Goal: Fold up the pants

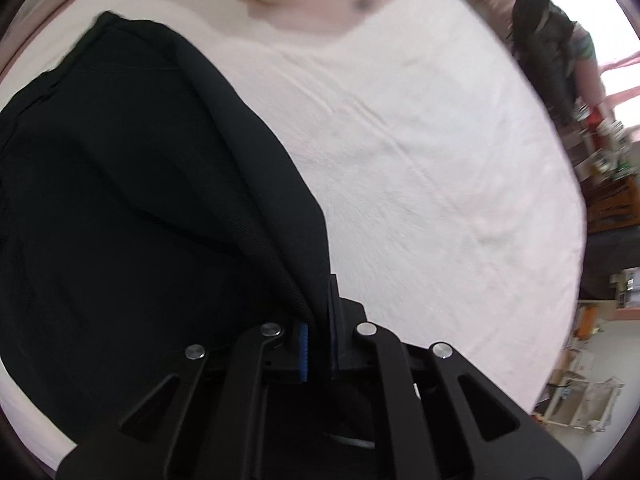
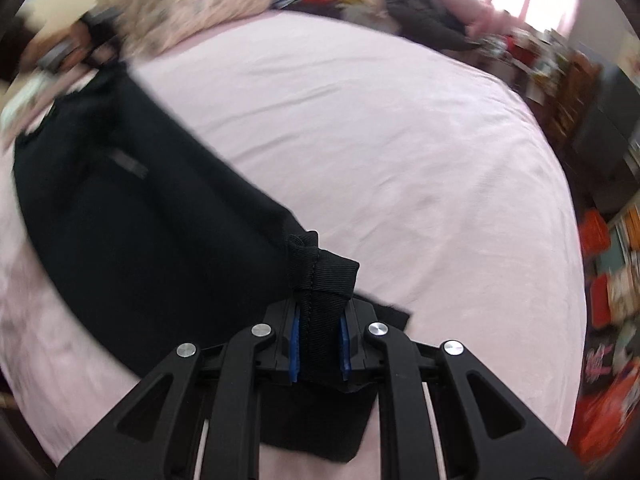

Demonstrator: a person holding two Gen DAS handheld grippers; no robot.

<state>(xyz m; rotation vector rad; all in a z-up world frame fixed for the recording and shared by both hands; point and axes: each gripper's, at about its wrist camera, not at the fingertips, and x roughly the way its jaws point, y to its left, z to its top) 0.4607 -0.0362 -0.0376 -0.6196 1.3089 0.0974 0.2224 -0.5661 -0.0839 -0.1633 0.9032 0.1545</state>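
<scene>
Closest in, my left claw (image 1: 318, 344) is clamped on a thin edge of the black pants (image 1: 132, 208); my right claw (image 2: 320, 350) pinches a ribbed cuff or band, bunched thick between its pads. Both ends look lifted off the pink bed (image 2: 360, 140); the rest lies on the sheet. Fold looks barely begun: no finished crease visible, carry-over and flattening left. Long axis runs from the claws away toward upper left, toward the pillow (image 2: 188, 4).
</scene>
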